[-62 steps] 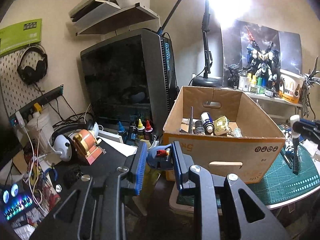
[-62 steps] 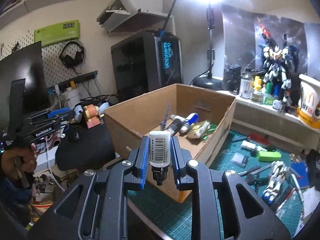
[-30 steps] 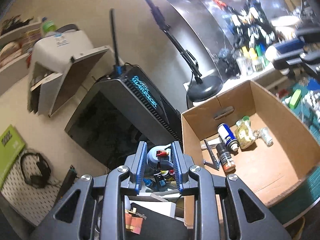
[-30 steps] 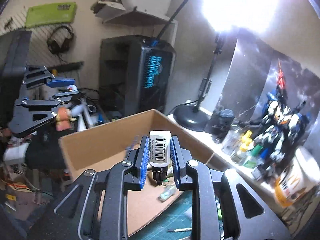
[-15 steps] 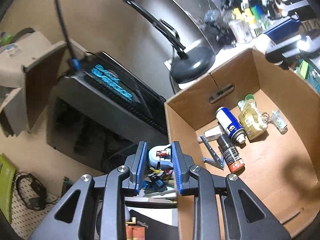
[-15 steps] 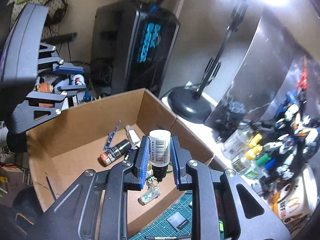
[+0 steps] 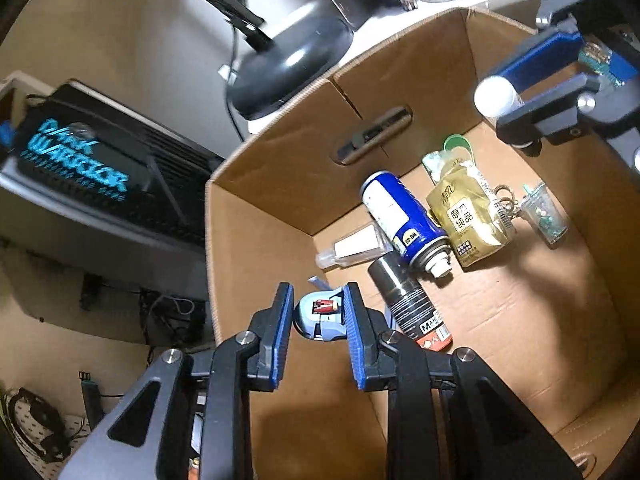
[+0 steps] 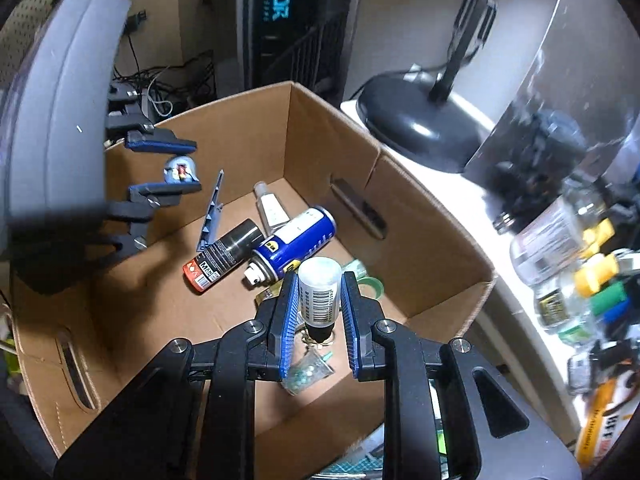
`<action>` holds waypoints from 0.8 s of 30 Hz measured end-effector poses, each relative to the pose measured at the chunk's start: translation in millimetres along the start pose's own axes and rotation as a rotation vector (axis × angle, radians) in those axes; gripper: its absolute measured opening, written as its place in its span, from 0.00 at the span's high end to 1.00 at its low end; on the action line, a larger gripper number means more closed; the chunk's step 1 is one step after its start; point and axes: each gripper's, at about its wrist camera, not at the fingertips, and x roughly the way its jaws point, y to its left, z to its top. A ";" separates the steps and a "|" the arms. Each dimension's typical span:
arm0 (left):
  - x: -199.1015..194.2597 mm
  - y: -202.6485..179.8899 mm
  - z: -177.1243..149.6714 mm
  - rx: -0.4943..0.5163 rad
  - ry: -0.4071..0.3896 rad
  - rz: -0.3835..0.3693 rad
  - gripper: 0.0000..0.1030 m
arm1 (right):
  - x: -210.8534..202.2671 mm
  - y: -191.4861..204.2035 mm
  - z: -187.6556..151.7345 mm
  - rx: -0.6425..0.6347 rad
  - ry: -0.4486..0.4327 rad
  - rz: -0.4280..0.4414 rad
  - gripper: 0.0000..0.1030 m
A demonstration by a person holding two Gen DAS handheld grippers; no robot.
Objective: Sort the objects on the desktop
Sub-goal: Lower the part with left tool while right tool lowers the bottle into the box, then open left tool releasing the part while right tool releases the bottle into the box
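Sorting is judged partly done: two spray cans (image 8: 256, 254), one clear tube (image 8: 272, 208), one gold pouch (image 7: 468, 216) and one small keyring cup (image 7: 546, 216) are seen on the cardboard box (image 8: 420, 240) floor. Over its left wall, a small blue figure (image 7: 320, 316) is clamped in the left gripper (image 7: 316, 320); over its near right corner, a barcoded bottle (image 8: 320, 296) is clamped in the right gripper (image 8: 319, 308). Neither is yet released.

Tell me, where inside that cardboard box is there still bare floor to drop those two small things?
The cardboard box has bare floor along its near wall with the handle slot, in front of the black spray can. The far half is crowded: the blue spray can, clear bottle, gold pouch and cup keychain lie close together, the two cans touching.
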 end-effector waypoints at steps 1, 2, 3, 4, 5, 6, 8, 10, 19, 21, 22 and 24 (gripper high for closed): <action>3.5 -1.0 2.2 0.006 0.010 -0.008 0.75 | 3.1 -3.1 0.4 0.008 0.009 0.010 0.81; 7.0 -2.0 4.3 0.011 0.020 -0.016 0.75 | 5.8 -5.5 0.8 0.010 0.018 0.013 0.81; 10.9 -3.0 6.1 0.013 0.031 -0.027 0.75 | 8.4 -7.9 1.2 0.012 0.027 0.016 0.81; 15.5 -4.3 7.8 0.015 0.044 -0.036 0.75 | 11.1 -10.2 1.3 0.014 0.037 0.021 0.81; 19.0 -5.1 9.0 0.016 0.053 -0.041 0.75 | 13.8 -12.1 1.0 0.015 0.047 0.028 0.81; 22.2 -6.3 9.8 0.019 0.063 -0.046 0.75 | 16.4 -13.7 0.6 0.016 0.057 0.029 0.81; 30.3 -8.7 11.9 0.023 0.086 -0.063 0.75 | 21.4 -16.8 -0.1 0.018 0.077 0.032 0.81; 37.1 -10.8 13.6 0.027 0.104 -0.083 0.75 | 26.1 -19.2 0.6 0.019 0.093 0.037 0.81; 59.5 -20.5 13.0 0.025 0.174 -0.162 0.75 | 49.4 -26.0 5.4 0.041 0.152 0.085 0.81; 60.4 -21.3 12.0 0.024 0.179 -0.173 0.75 | 53.6 -26.5 5.1 0.039 0.162 0.089 0.81; 60.4 -21.4 11.6 0.023 0.181 -0.177 0.75 | 54.5 -25.9 5.1 0.034 0.161 0.091 0.81; 59.7 -21.7 10.6 0.024 0.180 -0.177 0.75 | 54.8 -25.4 5.3 0.033 0.162 0.097 0.81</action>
